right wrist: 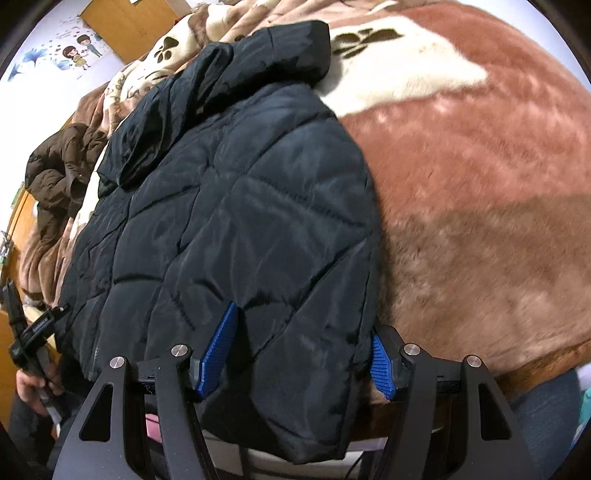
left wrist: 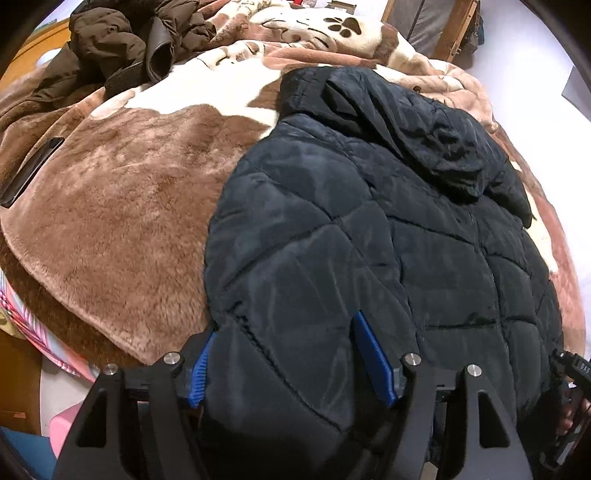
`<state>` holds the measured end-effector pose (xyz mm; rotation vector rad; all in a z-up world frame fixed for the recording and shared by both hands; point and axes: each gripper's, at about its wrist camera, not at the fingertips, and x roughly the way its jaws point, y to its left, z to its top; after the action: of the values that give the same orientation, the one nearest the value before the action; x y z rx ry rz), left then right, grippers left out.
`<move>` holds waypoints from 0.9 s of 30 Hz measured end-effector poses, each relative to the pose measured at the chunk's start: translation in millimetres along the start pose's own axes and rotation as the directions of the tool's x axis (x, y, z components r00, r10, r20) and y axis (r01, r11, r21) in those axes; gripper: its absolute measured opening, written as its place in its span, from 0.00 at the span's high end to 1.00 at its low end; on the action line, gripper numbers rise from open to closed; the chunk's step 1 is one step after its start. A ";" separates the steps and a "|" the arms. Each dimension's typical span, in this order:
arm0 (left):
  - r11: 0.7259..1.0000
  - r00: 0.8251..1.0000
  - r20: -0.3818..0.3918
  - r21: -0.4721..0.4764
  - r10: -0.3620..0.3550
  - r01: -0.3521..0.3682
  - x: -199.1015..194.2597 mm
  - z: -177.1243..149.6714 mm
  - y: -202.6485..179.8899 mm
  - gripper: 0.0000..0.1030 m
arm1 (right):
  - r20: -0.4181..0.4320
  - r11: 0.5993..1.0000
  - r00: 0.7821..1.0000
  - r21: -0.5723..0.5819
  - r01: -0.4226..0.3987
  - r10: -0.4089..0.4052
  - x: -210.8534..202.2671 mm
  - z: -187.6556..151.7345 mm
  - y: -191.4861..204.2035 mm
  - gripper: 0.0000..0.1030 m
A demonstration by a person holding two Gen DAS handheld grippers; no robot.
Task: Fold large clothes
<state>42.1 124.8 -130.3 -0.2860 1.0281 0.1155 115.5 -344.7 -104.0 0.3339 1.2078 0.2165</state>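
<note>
Jacket: a dark navy quilted jacket (left wrist: 369, 229) lay flat on a bed, over a plush brown-and-cream blanket (left wrist: 122, 206), its hood toward the far end and its hem hanging off the near edge.
Left gripper: the left gripper (left wrist: 295, 362) had its jaws spread wide, one blue pad on either side of the hem's left corner; the pads stood apart with fabric between them, not pinched.
Right gripper: the right gripper (right wrist: 301, 354) likewise held its jaws apart astride the hem's right corner.
Brown coat: a crumpled brown coat (left wrist: 122, 40) sat at the bed's far left corner.
Left view only: a dark flat phone-like object (left wrist: 31, 171) lay on the blanket by the bed's left edge.
Right view only: a cartoon wall sticker (right wrist: 74, 55) and a wooden door (right wrist: 129, 26) appeared beyond the bed.
</note>
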 end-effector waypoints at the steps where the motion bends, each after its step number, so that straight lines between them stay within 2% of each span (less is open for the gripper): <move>1: 1.000 1.000 -0.014 0.006 0.011 -0.010 1.8 -1.4 -1.5 0.32 | -0.009 1.000 1.000 0.003 -0.003 0.003 0.3 -0.4 0.1 0.37; 3: 0.999 0.998 -0.050 0.024 0.030 -0.029 5.8 -3.0 -4.2 0.33 | -0.019 1.000 1.000 -0.001 -0.004 0.004 -0.7 -0.6 1.2 0.48; 5: 0.999 0.998 -0.052 0.033 0.022 -0.020 2.9 -1.9 -5.9 0.46 | -0.012 1.000 1.000 -0.010 0.003 -0.003 -5.1 0.2 4.5 0.70; 7: 1.000 0.999 -0.041 0.028 -0.001 0.002 -5.3 1.0 -5.2 0.71 | 0.001 1.000 1.000 -0.011 -0.015 0.015 -13.5 2.8 7.9 0.81; 8: 1.000 0.999 -0.031 0.019 -0.019 0.020 -10.7 3.4 -4.6 0.76 | 0.013 1.000 1.000 -0.016 -0.024 0.024 -20.5 4.8 10.3 0.84; 11: 0.994 0.994 0.034 -0.020 -0.104 0.105 -39.9 15.2 -1.2 0.83 | 0.067 0.997 0.995 -0.031 -0.068 0.070 -47.1 11.0 18.3 0.86; 16: 0.986 0.975 0.150 0.039 -0.163 0.159 -96.0 26.4 -13.9 0.85 | 0.153 0.991 0.981 -0.082 -0.109 0.121 -100.3 14.0 32.6 0.87; 18: 0.982 0.965 0.181 0.051 -0.188 0.182 -115.4 24.1 -12.8 0.85 | 0.177 0.988 0.975 -0.098 -0.117 0.133 -122.8 4.9 34.9 0.87; 22: 0.970 0.949 0.207 0.018 -0.239 0.241 -139.5 10.9 -0.6 0.85 | 0.198 0.987 0.967 -0.057 -0.152 0.161 -146.3 -17.9 27.0 0.87; 27: 0.959 0.937 0.219 -0.019 -0.273 0.283 -149.5 7.0 5.7 0.85 | 0.227 0.982 0.955 -0.028 -0.187 0.188 -158.5 -20.4 28.3 0.87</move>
<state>-30.3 138.1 0.1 -0.4522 0.7622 -0.0837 42.3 -369.2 38.7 0.4564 0.9474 0.3372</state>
